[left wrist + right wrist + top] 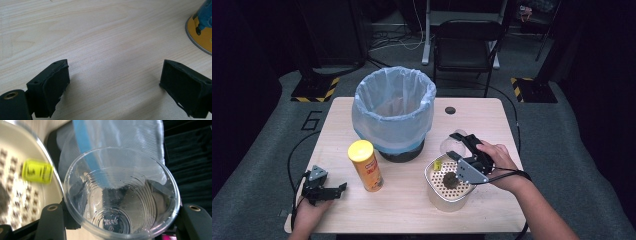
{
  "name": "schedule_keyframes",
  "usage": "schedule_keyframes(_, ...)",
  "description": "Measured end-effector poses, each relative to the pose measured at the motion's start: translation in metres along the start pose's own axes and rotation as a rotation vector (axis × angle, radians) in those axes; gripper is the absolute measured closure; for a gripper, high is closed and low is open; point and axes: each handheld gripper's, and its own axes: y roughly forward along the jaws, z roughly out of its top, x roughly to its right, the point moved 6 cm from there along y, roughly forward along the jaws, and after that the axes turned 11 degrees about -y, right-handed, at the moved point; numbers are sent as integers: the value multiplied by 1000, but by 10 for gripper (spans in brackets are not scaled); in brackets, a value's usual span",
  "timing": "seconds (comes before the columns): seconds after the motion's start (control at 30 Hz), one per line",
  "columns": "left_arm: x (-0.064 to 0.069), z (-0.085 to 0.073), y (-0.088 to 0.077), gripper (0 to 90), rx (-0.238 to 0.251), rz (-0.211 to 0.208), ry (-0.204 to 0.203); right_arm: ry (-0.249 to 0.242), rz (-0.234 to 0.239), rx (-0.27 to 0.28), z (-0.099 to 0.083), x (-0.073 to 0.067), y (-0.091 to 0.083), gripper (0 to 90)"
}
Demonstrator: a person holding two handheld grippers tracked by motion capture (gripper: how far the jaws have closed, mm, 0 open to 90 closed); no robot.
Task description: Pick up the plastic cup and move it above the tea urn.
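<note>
Two grippers: the right gripper [462,145] clamps a clear plastic cup [121,195]; the left gripper [328,190] rests wide open on the table [412,200].

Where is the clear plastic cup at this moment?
The clear plastic cup is held in the right gripper, at the right of the high view, between the lined bin and the perforated container.
</note>
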Motion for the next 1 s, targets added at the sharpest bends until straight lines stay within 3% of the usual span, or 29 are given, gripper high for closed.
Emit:
schedule_keyframes(0.03, 0, 0, 0, 85, 0, 0, 0, 0, 0, 0, 0, 0, 0, 357)
schedule_keyframes(0.07, 0, 0, 0, 85, 0, 0, 0, 38, -1, 13, 0, 1, -1, 357)
schedule_keyframes(0.23, 0, 0, 0, 85, 0, 0, 0, 301, -45, 117, -4, 9, -5, 358)
schedule_keyframes(0.37, 0, 0, 0, 85, 0, 0, -1, 445, -74, 186, -8, 13, -6, 359)
schedule_keyframes(0.53, 0, 0, 0, 85, 0, 0, 0, 635, -76, 249, -13, 13, -9, 358)
schedule_keyframes(0.67, 0, 0, 0, 85, 0, 0, 0, 814, -77, 325, -19, 15, -13, 359)
schedule_keyframes(0.8, 0, 0, 0, 85, 0, 0, 0, 939, -65, 379, -23, 20, -16, 361)
schedule_keyframes(1.0, 0, 0, 0, 85, 0, 0, 0, 1042, -6, 395, -22, 26, -17, 361)
